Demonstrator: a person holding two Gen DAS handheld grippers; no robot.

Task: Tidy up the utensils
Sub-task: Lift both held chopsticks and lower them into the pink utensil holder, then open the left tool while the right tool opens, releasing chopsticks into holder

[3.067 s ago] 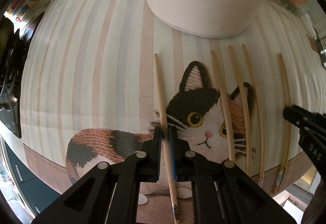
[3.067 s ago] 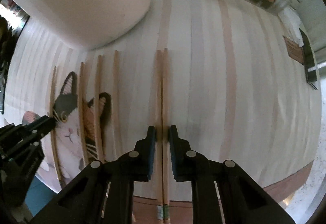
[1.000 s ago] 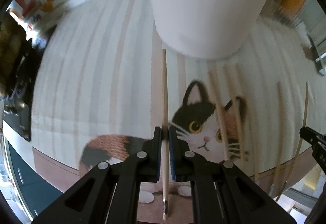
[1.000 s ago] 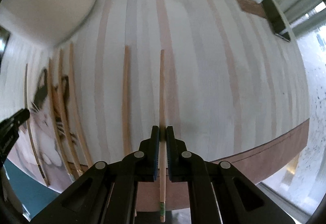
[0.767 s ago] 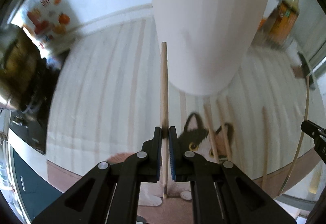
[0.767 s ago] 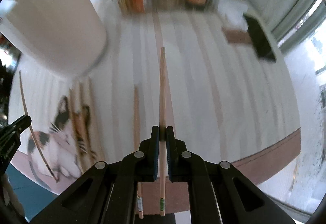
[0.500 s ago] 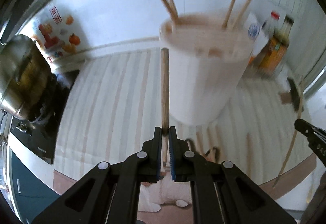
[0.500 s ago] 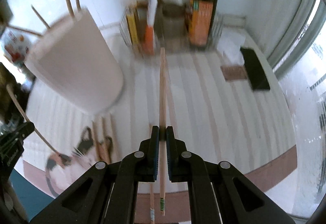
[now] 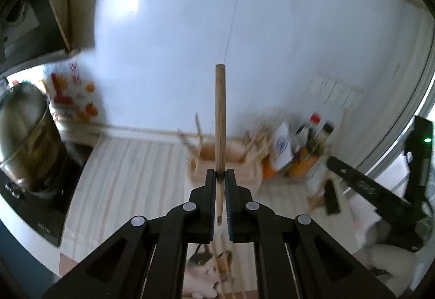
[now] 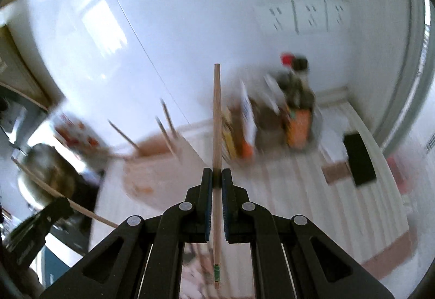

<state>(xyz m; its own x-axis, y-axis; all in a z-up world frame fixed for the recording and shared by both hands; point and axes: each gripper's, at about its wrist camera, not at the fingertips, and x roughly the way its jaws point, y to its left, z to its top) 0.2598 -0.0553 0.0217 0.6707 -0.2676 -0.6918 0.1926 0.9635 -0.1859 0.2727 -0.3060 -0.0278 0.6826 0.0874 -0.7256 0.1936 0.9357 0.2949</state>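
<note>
Kitchen counter [image 9: 130, 176] | each gripper clamps one chopstick [image 9: 219, 119] | shafts lengthwise, tips forward-up

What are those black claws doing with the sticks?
A person is tidying chopsticks. The left hand-held gripper is shut on one wooden chopstick, and the right hand-held gripper is shut on another chopstick. Both sticks are held up in the air above the striped mat. Ahead stands the white holder cup, which already has a few chopsticks poking out.
</note>
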